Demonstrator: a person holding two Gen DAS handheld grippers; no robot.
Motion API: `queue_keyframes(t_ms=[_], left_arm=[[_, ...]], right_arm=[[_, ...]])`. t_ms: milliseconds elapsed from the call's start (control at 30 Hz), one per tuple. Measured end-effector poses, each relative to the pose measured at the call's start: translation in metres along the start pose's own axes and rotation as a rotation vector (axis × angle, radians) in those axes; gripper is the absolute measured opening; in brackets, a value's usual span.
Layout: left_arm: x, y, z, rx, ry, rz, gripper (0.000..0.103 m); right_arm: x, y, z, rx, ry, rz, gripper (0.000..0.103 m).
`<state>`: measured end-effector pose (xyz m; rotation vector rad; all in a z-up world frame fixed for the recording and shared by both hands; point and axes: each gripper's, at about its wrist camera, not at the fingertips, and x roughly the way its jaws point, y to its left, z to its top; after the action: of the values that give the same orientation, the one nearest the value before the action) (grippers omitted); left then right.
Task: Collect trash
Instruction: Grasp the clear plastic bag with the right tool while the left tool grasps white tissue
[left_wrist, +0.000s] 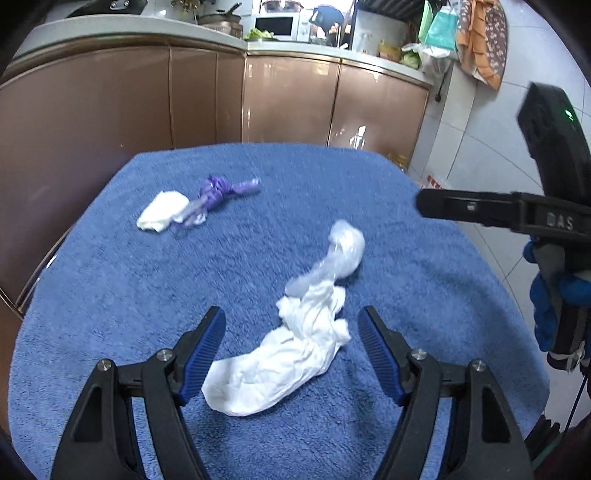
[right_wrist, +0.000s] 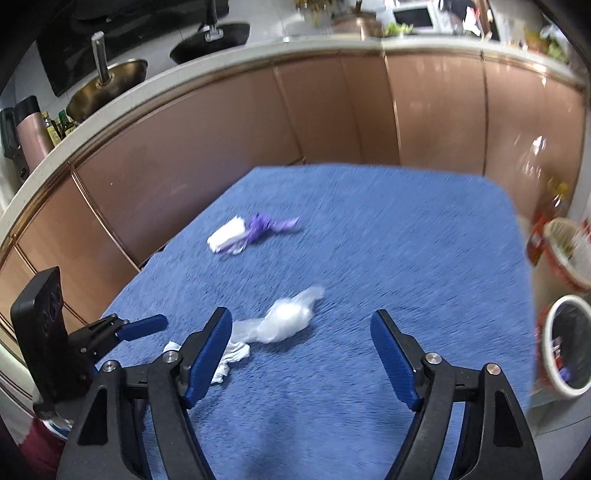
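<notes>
Two clumps of litter lie on the blue towel-covered table (left_wrist: 110, 295): a crumpled white tissue with clear plastic film (left_wrist: 295, 350) near, a white wad with knotted purple plastic (left_wrist: 192, 205) farther off. The left gripper (left_wrist: 291, 350) straddles the tissue, jaws wide and empty, seemingly lined up for pinching. The right gripper (right_wrist: 301, 350) hovers wide and empty too, nearest the small white-rimmed bin (right_wrist: 565, 347) beside the table.

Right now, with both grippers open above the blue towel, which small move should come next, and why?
Probably lower the left gripper and close it on the white tissue. Its open jaws already straddle the tissue, which lies loose on the blue towel, and nothing is held yet. The right gripper hangs open over bare towel.
</notes>
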<state>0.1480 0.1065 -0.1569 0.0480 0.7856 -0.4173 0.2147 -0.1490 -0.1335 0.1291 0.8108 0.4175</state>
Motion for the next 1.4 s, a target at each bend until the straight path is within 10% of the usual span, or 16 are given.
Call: queue_keyframes(t_ms=[567,1400], left_arm=[[0.022,0.007,-0.012,-0.009,0.090,-0.143,0.026],[0.013,0.005,-0.011,-0.014,0.055,-0.091,0.012]], right_arm=[[0.079,0.005,-0.003,0.084,0.155,0.087,0.051],[0.027,-0.004,0.006,0.016,0.057,0.093,0.031]])
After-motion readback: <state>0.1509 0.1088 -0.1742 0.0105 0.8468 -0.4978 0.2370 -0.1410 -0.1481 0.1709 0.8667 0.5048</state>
